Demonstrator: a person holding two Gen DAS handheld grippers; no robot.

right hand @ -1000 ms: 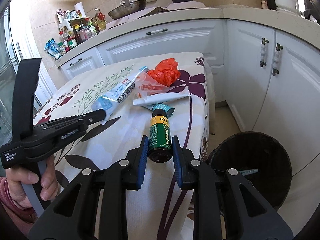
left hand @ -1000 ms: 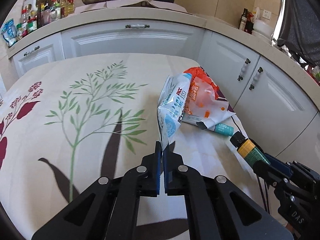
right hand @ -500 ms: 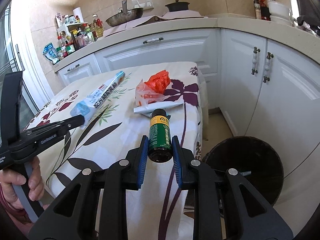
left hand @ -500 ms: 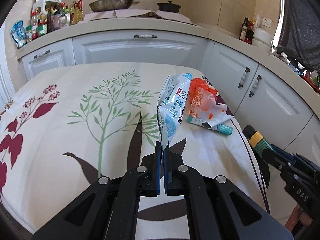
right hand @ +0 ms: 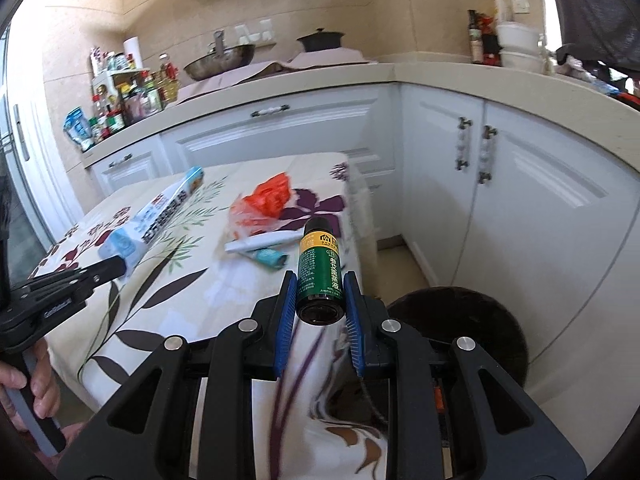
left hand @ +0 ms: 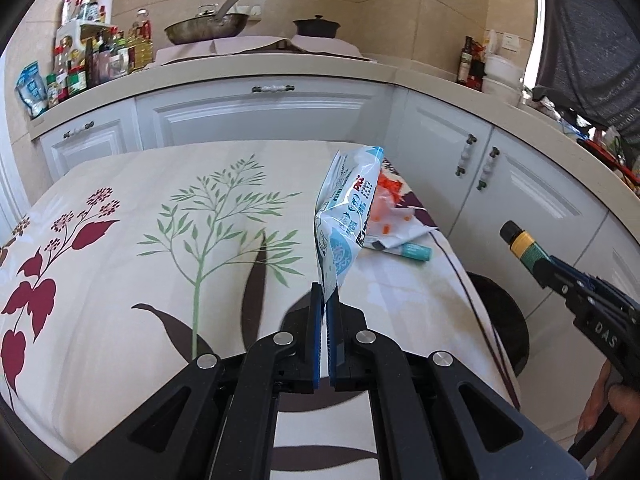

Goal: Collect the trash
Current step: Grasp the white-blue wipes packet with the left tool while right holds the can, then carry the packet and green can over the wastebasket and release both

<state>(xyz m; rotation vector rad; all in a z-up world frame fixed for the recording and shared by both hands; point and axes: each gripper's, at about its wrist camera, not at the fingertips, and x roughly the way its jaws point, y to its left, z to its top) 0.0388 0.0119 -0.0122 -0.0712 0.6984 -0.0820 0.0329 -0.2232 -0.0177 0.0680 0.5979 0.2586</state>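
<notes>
Right claw [right hand: 319, 300] is gripping the green bottle [right hand: 319, 270]; left claw [left hand: 324, 304] is pinching the wrapper [left hand: 346, 216]; release both squarely above the bin [right hand: 486, 320] below.

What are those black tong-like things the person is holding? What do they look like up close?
Each is a handheld gripper of black plastic: angular arms with triangular cut-outs, silver pivot bolts, and two fingers lined with ribbed blue pads. The left gripper and right gripper look alike. Small white lettering runs along their sides, and the left gripper has a grey trigger handle. A thin black cable trails below the right one.
</notes>
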